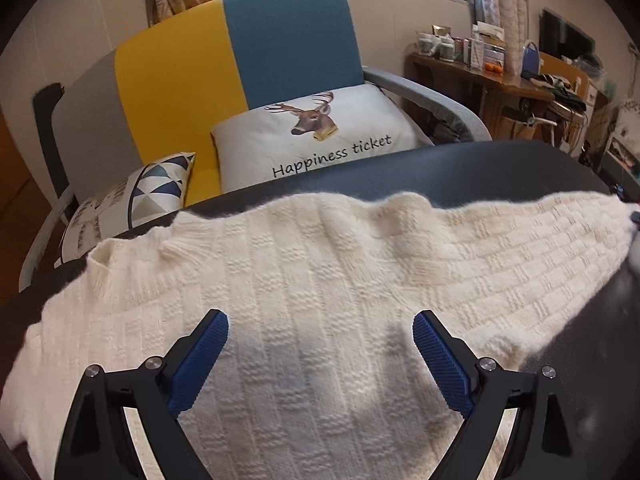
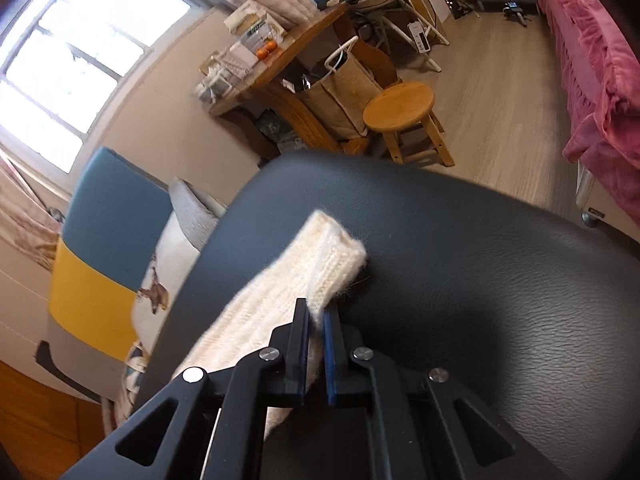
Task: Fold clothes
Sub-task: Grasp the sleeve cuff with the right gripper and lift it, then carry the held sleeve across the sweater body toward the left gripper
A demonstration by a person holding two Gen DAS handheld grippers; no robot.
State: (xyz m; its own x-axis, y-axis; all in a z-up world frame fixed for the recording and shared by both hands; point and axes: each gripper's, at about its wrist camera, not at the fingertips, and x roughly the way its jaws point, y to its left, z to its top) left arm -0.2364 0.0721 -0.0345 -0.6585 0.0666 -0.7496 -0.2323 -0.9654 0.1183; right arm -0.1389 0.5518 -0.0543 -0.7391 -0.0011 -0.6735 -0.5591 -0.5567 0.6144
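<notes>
One cream sweater (image 1: 304, 280) on table (image 1: 480, 160); left hand-held gripper (image 1: 320, 328) agape, right hand-held gripper (image 2: 316, 312) clamping its cuff (image 2: 336, 256).

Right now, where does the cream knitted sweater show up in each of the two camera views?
Left wrist view: the cream knitted sweater spreads across the lower half, beneath the open left gripper.
Right wrist view: only its sleeve cuff, centre, pinched by the right gripper.
Shared landmark: the blue-and-yellow sofa back.

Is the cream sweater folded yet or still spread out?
Still spread: the sweater lies flat across the dark table, one sleeve stretched to the right, its cuff pinched in the right tool. The left tool hovers open above it.
</notes>
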